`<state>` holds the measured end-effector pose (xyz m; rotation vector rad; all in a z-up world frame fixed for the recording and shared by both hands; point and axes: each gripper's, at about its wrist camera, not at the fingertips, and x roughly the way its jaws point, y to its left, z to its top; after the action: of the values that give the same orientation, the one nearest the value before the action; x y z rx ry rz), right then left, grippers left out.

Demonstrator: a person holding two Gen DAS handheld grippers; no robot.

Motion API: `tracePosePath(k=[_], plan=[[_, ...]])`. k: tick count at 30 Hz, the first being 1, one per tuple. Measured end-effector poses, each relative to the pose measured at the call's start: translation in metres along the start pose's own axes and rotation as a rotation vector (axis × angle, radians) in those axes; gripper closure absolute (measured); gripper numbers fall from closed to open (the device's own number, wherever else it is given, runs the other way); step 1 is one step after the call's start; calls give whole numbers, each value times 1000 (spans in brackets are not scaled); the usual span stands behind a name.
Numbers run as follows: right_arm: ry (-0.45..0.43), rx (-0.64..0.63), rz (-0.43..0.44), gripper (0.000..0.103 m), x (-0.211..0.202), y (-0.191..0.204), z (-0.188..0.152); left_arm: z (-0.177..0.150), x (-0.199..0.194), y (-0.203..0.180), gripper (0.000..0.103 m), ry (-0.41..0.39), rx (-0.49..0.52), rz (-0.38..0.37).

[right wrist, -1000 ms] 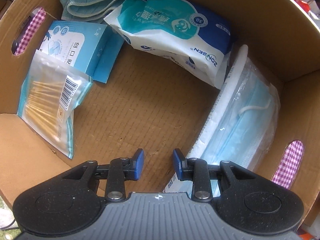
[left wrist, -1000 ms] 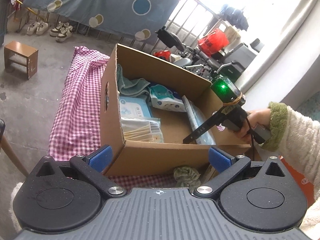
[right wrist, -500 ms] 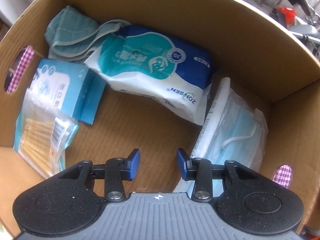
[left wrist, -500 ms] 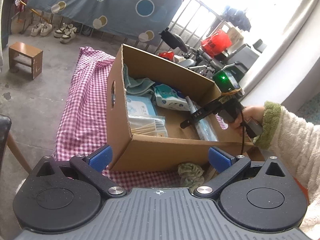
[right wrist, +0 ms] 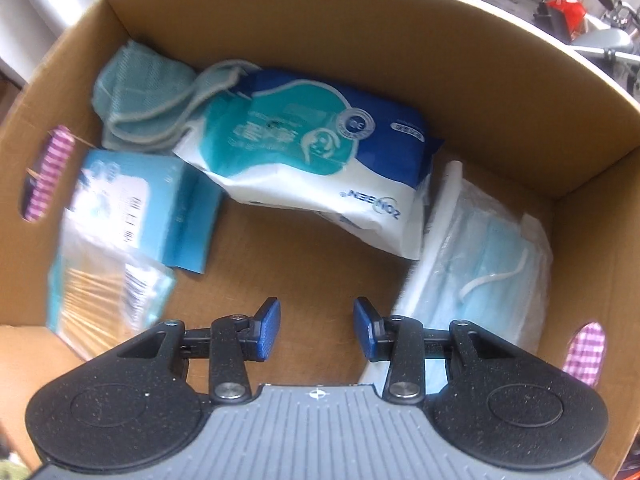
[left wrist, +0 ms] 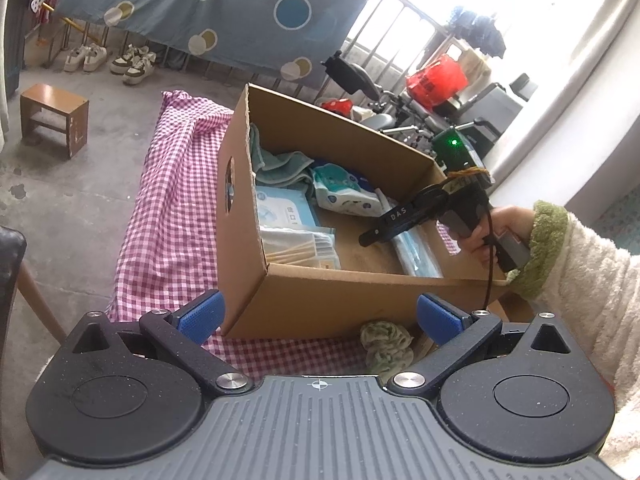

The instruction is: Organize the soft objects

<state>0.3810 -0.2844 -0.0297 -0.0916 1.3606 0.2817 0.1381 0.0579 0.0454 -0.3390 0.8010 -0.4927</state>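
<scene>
A cardboard box [left wrist: 320,300] stands on a pink checked cloth [left wrist: 172,232]. Inside lie a teal towel [right wrist: 148,96], a wet-wipes pack [right wrist: 312,160], a blue carton [right wrist: 140,208], a bag of cotton swabs [right wrist: 104,296] and a pack of blue face masks [right wrist: 480,264]. My right gripper [right wrist: 316,330] is open and empty above the box floor; it also shows in the left wrist view [left wrist: 404,220]. My left gripper [left wrist: 318,316] is wide open and empty in front of the box. A small green knitted cloth [left wrist: 386,346] lies by the box's near wall.
A wooden stool [left wrist: 54,118] stands on the concrete floor to the left. Shoes [left wrist: 108,58] sit under a hanging blue sheet [left wrist: 208,8]. A dark chair edge [left wrist: 12,264] is at the left. Clutter and a red bag [left wrist: 436,80] are behind the box.
My right gripper has risen and drawn back from the box floor, its jaws a little wider. My left gripper has pulled back from the box, still open.
</scene>
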Motion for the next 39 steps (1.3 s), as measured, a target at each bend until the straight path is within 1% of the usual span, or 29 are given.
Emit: tracePosePath(k=[5, 8, 10, 13, 15, 17, 21, 24, 27, 30, 33, 35, 39], plan=[[-36, 38, 95, 60, -26, 11, -8, -1, 1, -3, 0, 1, 16, 10], [-52, 61, 162, 60, -53, 7, -20, -1, 2, -4, 0, 0, 24, 6], [-35, 97, 190, 60, -66, 10, -23, -1, 3, -3, 0, -2, 28, 4], [24, 164, 212, 60, -67, 10, -36, 1, 6, -2, 0, 0, 35, 1], [73, 193, 195, 60, -63, 14, -46, 2, 8, -1, 0, 4, 42, 3], [130, 208, 161, 60, -57, 12, -54, 3, 11, 1, 0, 9, 44, 10], [251, 254, 106, 60, -29, 3, -64, 7, 18, 3, 0, 18, 32, 10], [342, 303, 92, 60, -10, -8, -64, 8, 22, 2, 0, 27, 33, 8], [402, 342, 84, 60, 5, -17, -67, 8, 23, 0, 0, 31, 41, 7], [415, 365, 64, 60, 15, -22, -71, 7, 22, 0, 0, 29, 47, 9], [399, 402, 73, 59, 16, -27, -75, 7, 22, 0, 0, 30, 47, 14], [345, 408, 71, 59, 10, -29, -75, 8, 23, 1, 0, 31, 43, 14], [312, 454, 84, 57, 7, -36, -77, 8, 24, 2, 0, 33, 34, 18]])
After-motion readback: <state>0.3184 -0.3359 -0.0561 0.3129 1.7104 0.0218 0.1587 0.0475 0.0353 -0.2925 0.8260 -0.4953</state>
